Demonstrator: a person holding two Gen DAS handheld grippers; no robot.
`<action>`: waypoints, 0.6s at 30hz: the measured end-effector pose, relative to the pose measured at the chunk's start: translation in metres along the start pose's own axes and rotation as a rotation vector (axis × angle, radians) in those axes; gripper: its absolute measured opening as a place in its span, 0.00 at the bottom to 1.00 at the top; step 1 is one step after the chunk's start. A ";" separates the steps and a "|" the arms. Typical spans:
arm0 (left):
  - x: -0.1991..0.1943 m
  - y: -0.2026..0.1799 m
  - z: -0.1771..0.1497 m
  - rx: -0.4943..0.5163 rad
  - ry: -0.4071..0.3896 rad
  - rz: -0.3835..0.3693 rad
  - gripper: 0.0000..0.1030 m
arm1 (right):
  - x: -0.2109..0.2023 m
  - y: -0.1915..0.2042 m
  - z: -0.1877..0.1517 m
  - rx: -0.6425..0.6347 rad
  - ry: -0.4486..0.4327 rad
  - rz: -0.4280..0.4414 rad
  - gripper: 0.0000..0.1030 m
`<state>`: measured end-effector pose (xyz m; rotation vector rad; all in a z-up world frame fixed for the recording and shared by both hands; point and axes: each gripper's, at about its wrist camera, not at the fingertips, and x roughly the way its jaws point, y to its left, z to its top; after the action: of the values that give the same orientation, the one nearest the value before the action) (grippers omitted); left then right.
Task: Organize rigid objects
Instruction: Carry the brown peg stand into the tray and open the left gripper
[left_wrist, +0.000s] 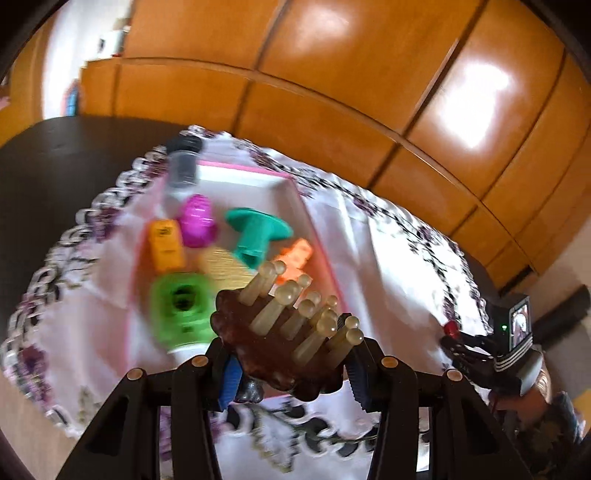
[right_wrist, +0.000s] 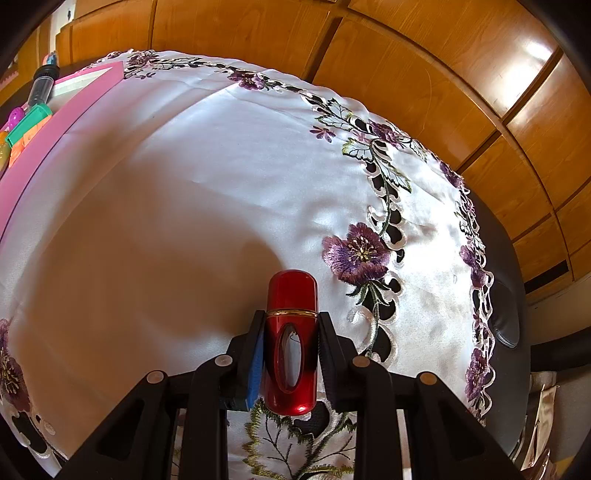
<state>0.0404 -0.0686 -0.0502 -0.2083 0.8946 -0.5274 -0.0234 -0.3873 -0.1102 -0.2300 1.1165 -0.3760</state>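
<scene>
— Brown wood with pale pegs: what is that between the left gripper's (left_wrist: 291, 369) pads?

— A massager (left_wrist: 284, 332), dark scalloped wooden body, rounded pegs pointing up and away. The jaws pinch it from both sides. It hangs over the near end of the pink-rimmed tray (left_wrist: 291, 184), though the left view is blurred.

— And in the tray?

— A green block with a hole (left_wrist: 183, 306), a yellow piece (left_wrist: 166, 247), a magenta egg shape (left_wrist: 197, 221), a teal spool (left_wrist: 255, 232), an orange piece (left_wrist: 297, 258). A grey capped tube (left_wrist: 183, 162) stands at the far end.

— The other hand?

— The right gripper (right_wrist: 291, 354) is clamped on a red capsule-shaped case (right_wrist: 291, 347) with a gold band and an oval window, held above the embroidered white tablecloth (right_wrist: 184, 184), well apart from the tray.

— Around that?

— Purple flowers stitched along the cloth's cut-out border, a dark table (left_wrist: 55, 166) beneath, glossy wooden cabinets (right_wrist: 406, 92) behind.
</scene>
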 end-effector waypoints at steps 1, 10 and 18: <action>0.007 -0.004 0.002 0.004 0.015 -0.010 0.47 | 0.000 0.000 0.000 0.000 0.000 0.000 0.26; 0.065 0.000 0.007 -0.002 0.117 0.053 0.49 | 0.000 0.000 0.000 -0.001 -0.001 -0.002 0.26; 0.066 0.008 0.013 -0.003 0.115 0.091 0.58 | -0.001 0.000 0.000 -0.004 -0.003 -0.006 0.26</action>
<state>0.0871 -0.0962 -0.0902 -0.1401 1.0122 -0.4568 -0.0239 -0.3869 -0.1099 -0.2370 1.1142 -0.3790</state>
